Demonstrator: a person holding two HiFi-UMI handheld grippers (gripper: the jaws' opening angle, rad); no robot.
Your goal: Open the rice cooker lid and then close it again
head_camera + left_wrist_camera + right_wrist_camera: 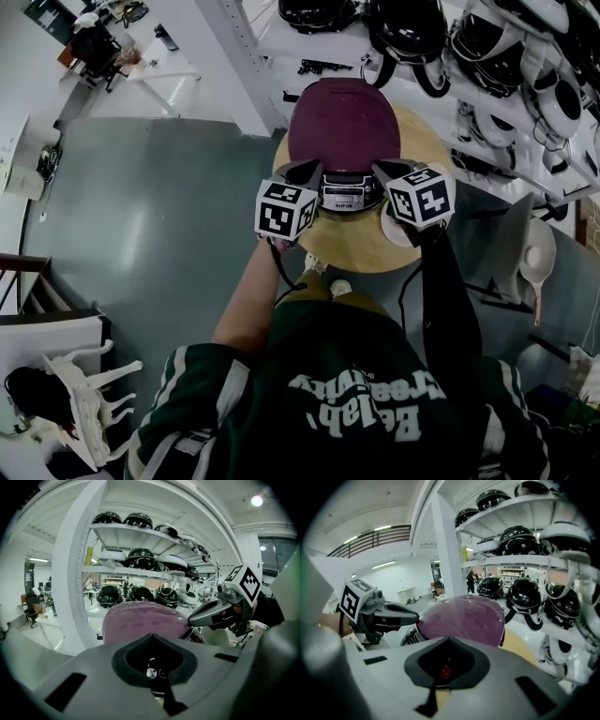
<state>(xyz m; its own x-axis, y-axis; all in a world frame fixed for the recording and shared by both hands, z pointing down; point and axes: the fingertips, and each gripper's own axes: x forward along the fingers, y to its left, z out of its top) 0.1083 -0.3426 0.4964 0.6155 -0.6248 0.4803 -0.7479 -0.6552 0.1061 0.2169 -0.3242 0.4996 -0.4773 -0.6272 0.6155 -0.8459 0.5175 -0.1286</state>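
Grey-green floor spreads below a white rack loaded with dark helmets. Beside the rack stands a round wooden table, and on it sits the rice cooker, its maroon lid down. The left gripper and the right gripper point at the cooker's front corners, on either side of the silver control panel. Each has its jaws brought together with nothing clamped. Only a bit of the cooker's front shows through the notch between them.
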